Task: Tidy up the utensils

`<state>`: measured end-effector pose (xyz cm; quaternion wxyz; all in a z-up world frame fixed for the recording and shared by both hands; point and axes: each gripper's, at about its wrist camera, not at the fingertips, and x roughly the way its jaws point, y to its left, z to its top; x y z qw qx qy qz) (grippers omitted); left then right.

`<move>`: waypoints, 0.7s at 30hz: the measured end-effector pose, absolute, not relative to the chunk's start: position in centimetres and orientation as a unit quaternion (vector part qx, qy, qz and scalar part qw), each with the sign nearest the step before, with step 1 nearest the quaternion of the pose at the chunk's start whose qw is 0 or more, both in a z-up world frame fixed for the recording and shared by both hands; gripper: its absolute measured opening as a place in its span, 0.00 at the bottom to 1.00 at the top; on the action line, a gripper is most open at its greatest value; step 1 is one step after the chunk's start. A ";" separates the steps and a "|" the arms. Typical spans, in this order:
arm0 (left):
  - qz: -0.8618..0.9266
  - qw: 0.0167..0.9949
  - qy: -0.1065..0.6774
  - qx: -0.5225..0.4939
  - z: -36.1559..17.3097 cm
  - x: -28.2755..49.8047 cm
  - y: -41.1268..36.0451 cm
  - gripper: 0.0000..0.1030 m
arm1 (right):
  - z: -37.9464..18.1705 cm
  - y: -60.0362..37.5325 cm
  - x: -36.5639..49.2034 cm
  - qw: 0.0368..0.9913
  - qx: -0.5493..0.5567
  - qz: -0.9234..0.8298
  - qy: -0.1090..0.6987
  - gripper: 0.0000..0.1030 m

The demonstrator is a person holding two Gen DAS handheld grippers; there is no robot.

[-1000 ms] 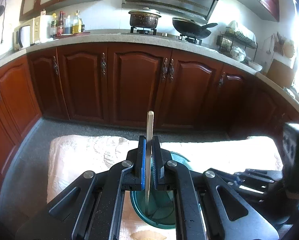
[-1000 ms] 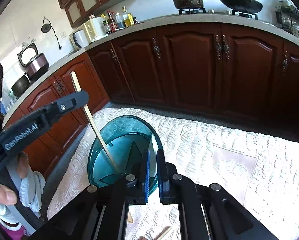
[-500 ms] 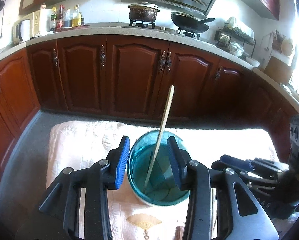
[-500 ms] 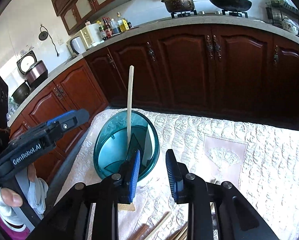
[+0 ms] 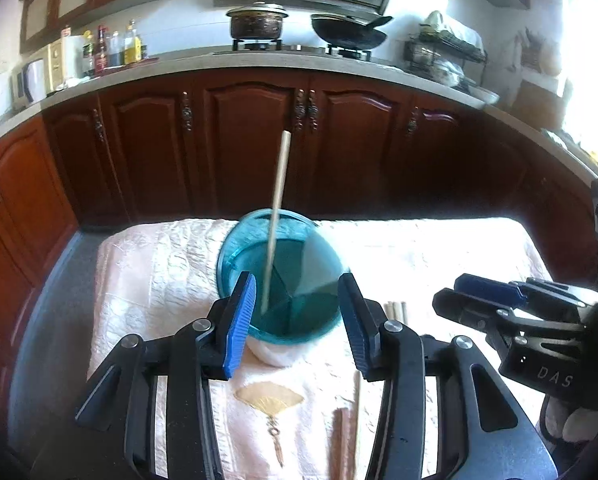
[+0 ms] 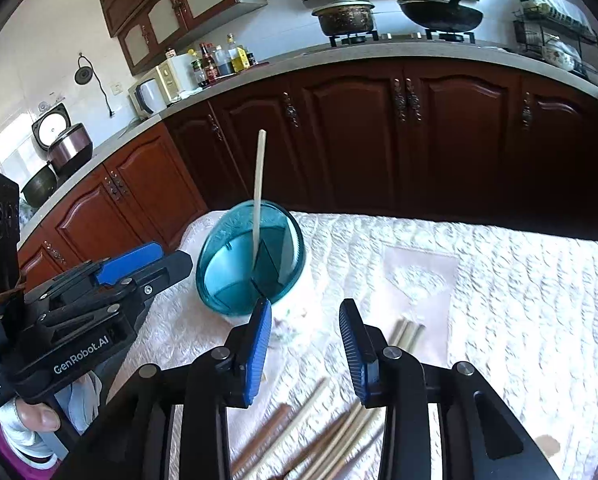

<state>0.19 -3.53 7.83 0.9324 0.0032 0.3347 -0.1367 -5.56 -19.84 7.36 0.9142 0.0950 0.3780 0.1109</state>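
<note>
A second ago the left gripper was clamped on the pale wooden chopstick. Its jaws have just been opening, and it has backed away, leaving the stick standing alone in the round teal plastic holder with inner dividers. In the left wrist view the blue pads stand wide, one either side of the holder's near rim, pressing on nothing. The chopstick leans slightly, its foot in one compartment. More chopsticks lie on the white quilted cloth just beside the holder, others nearer the camera.

From the right wrist view, the right gripper has also drawn back from the holder. Its jaws have just been opening too and now stand partly apart, empty. Below it lie loose pale and brown chopsticks, a small bundle just ahead.

The drop looks finished, so the step in hand is fetching another. That calls for lowering open jaws over a single stick on the cloth and closing across its width.
</note>
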 end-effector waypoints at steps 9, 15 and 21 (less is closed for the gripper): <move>-0.179 0.921 0.345 0.000 7.7 -2.0 -4.9 0.58 | 7.6 -21.4 -8.4 0.916 0.094 0.088 0.379 0.37; -0.195 0.908 0.372 -0.002 6.7 -2.7 -4.5 0.58 | 6.2 -22.8 -9.9 0.909 0.098 0.078 0.396 0.37; -0.215 0.883 0.417 0.007 3.9 -3.0 -4.5 0.58 | 2.4 -24.6 -10.7 0.888 0.125 0.072 0.436 0.37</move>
